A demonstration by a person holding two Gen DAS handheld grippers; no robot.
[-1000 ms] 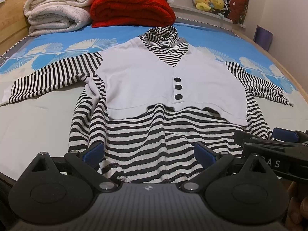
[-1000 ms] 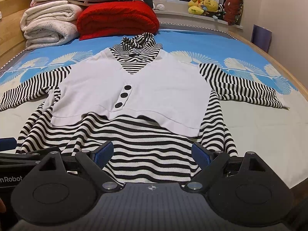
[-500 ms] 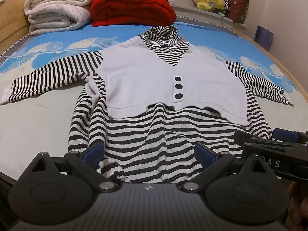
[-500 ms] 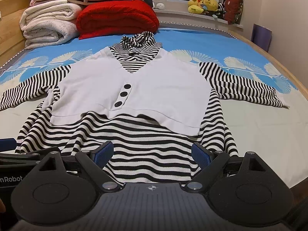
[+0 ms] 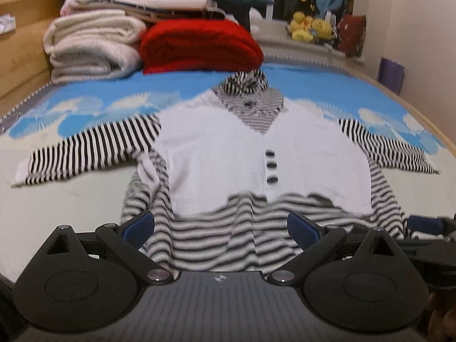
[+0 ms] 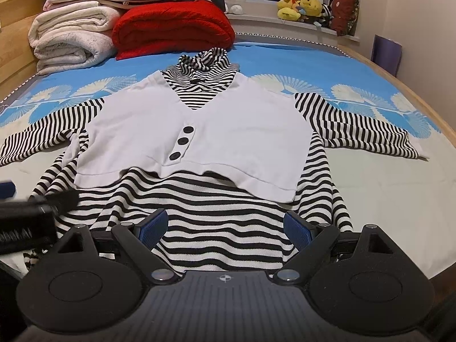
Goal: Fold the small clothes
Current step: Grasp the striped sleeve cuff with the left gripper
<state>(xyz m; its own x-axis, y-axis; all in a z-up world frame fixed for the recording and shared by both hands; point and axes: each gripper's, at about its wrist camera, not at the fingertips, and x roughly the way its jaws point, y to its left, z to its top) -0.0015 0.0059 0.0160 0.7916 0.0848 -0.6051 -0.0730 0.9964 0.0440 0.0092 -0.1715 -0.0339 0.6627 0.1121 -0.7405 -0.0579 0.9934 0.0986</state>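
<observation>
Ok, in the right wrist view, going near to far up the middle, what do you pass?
Right gripper → striped hem → white vest panel → striped collar → red blanket → window sill.

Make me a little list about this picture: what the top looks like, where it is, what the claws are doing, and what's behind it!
garment: striped top with white vest front, three dark buttons
lying: flat on the bed, sleeves spread
left claw: open, over the hem
right claw: open, over the hem
behind: red blanket, white blankets, plush toys
</observation>
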